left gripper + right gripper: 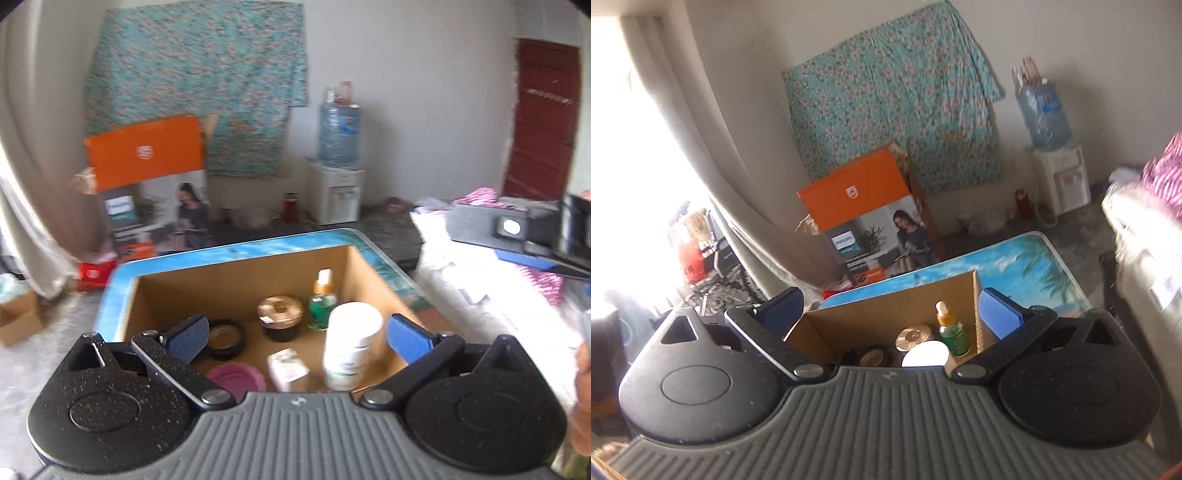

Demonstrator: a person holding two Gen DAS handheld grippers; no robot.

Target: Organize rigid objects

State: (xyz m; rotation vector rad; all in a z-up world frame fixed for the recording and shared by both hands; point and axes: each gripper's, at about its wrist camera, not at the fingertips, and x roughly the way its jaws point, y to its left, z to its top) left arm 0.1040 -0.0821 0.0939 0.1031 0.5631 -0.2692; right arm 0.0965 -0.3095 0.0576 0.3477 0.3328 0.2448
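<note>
Both tongs [297, 338] [890, 314] agape — above box [240, 284]

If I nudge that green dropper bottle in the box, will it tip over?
Probably: the green dropper bottle stands upright, tall and narrow, so it looks tippy. It appears to be glass, so possibly fragile. The white jar close beside it might catch it.

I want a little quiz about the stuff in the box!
1. True or false: the green dropper bottle stands upright in the cardboard box.
2. What colour is the small bowl nearest the left gripper?
3. The tall white bottle is: A) gripped by the fingers, B) standing free in the box, C) lying on the table.

Key: 1 true; 2 pink; 3 B.
</note>
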